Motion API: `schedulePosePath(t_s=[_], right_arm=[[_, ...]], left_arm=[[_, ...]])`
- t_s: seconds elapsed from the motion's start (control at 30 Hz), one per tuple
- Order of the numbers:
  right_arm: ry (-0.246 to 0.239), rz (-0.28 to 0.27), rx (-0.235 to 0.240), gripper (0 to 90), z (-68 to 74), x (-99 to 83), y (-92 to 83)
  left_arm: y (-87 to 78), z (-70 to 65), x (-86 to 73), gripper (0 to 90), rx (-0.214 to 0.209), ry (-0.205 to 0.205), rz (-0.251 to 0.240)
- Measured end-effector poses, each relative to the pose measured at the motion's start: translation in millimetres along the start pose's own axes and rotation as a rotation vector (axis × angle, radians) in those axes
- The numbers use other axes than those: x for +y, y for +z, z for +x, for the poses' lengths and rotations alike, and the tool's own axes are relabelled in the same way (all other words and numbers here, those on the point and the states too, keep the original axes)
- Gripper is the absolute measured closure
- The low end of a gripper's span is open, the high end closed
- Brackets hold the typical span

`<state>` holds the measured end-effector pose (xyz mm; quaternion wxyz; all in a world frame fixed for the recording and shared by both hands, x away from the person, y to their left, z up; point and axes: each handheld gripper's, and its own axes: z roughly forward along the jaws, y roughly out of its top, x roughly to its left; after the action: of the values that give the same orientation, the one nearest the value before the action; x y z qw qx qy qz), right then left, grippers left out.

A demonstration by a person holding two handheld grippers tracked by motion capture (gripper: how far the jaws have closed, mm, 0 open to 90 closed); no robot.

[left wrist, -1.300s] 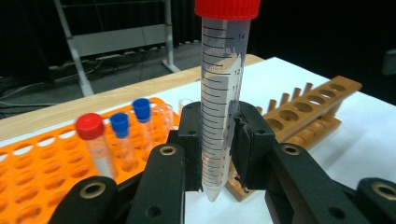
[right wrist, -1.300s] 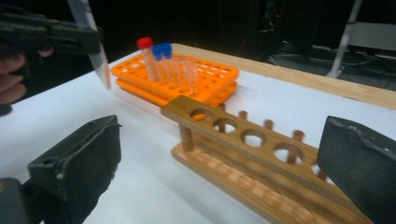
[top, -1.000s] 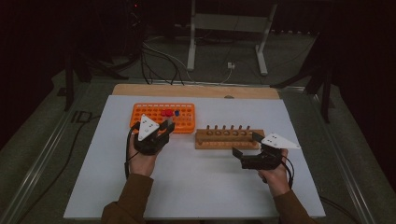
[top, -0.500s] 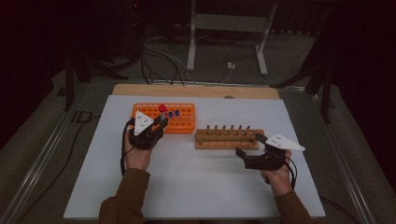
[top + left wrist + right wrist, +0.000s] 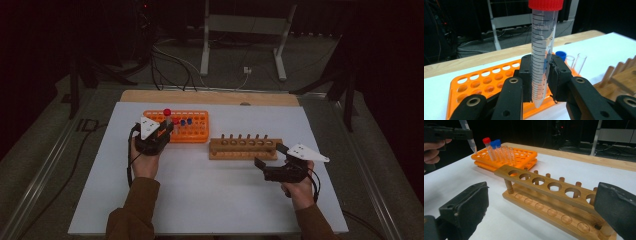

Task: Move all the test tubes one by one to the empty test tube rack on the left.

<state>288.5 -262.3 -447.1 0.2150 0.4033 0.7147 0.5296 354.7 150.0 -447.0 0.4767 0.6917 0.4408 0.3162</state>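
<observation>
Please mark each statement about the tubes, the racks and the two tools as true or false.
1. The left tool is closed on a red-capped tube. True.
2. The held tube lies flat on the table. False: it is upright, above the orange rack.
3. The wooden rack has no tubes in its holes. True.
4. The right tool grips a blue-capped tube. False: its jaws are open and empty, near the wooden rack.
5. The orange rack holds several tubes. True.

Clear plastic tube (image 5: 540, 62), glossy orange rack (image 5: 474, 86), wooden stand (image 5: 544, 195).
</observation>
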Motion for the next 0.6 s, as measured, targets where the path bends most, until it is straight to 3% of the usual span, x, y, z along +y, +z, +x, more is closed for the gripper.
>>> schedulePosePath(t_s=[0.4, 0.6], right_arm=[[-0.006, 0.000, -0.003, 0.0, -0.2, -0.4, 0.6], [-0.001, 0.003, -0.003, 0.0, -0.9, -1.1, 0.7]], left_arm=[[17.0, 4.6, -6.1, 75.5, 0.058, -0.007, 0.038], [25.5, 7.5, -8.5, 75.5, 0.088, -0.041, 0.036]])
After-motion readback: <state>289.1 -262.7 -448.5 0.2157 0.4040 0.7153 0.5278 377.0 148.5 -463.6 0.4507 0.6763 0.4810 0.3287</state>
